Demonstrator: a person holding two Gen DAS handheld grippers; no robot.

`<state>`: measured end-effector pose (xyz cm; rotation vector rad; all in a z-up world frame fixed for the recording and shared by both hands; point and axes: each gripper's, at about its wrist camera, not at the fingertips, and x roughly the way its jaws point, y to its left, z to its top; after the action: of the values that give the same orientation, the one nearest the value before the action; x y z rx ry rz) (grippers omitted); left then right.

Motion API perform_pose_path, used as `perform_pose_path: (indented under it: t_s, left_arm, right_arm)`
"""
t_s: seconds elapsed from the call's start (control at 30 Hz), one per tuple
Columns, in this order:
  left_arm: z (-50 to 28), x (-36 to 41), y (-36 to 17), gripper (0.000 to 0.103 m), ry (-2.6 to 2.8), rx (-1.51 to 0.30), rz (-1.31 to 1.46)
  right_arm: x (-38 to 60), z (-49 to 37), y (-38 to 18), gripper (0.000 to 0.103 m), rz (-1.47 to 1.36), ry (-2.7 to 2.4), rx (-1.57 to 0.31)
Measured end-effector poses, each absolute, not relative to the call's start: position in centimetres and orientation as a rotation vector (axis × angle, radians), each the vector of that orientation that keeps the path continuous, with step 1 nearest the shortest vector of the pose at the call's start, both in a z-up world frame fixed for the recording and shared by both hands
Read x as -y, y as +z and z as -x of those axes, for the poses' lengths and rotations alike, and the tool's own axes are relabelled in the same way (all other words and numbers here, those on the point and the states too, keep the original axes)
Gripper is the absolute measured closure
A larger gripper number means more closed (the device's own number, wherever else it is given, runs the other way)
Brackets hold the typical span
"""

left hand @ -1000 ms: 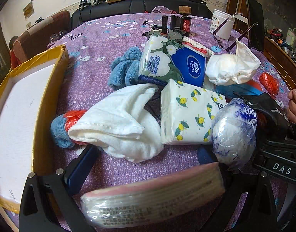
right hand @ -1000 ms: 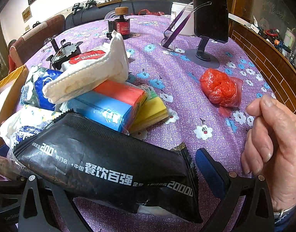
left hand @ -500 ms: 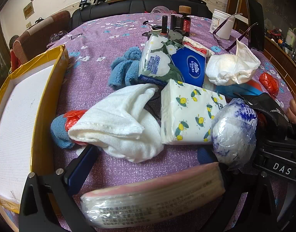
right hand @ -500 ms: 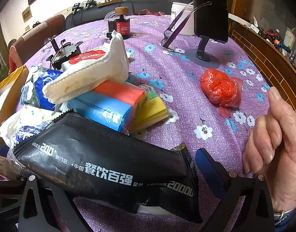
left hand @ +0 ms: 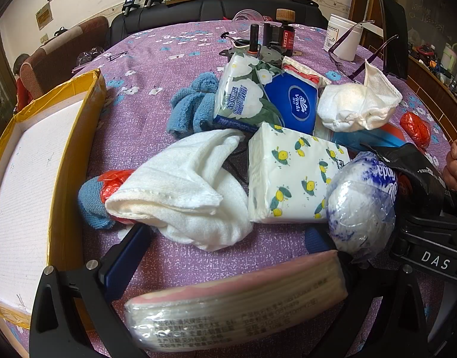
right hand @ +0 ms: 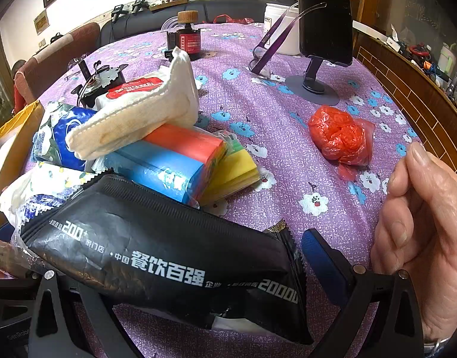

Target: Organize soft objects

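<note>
Purple flower-print tablecloth (left hand: 157, 59) covers the round table under both grippers. Left gripper (left hand: 216, 256) has its jaws spread, and a pink-topped clear-wrapped tissue pack (left hand: 237, 307) lies across them near the camera; whether they press on it I cannot tell. Beyond its fingertips, a crumpled white towel (left hand: 183, 188) lies just left of the lemon-print tissue pack (left hand: 291, 176), covering part of a red plastic wad wrapped in blue cloth (left hand: 100, 194). A plastic-wrapped white roll with blue print (left hand: 359, 205) touches the lemon-print pack's right edge. Behind that pack sit a white-flower tissue pack (left hand: 240, 95), a blue Vinda pack (left hand: 294, 104) and a blue knitted cloth (left hand: 195, 101). Well left of it stands a yellow cardboard box with a white bottom (left hand: 64, 179).

Right gripper (right hand: 198, 271) is also spread, a black printed foil pouch (right hand: 168, 268) lying across its jaws. Past the pouch sit blue and orange sponges (right hand: 171, 161), a yellow sponge (right hand: 234, 170) and an off-white cloth (right hand: 145, 113) on top. A crumpled red plastic bag (right hand: 339, 137) lies apart. A bare hand (right hand: 422, 238) hovers right of the pouch
</note>
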<state>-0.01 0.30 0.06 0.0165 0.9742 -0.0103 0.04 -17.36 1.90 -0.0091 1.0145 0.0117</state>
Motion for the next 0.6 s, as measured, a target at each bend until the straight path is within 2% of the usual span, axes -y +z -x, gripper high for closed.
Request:
perform_pose_path:
  t_s: [0.6]
  left_arm:
    - [0.56,-0.25,0.15,0.000,-0.005,-0.975,-0.021]
  right_arm:
    - [17.35,-0.05,1.89,0.001,0.009,0.011,-1.014]
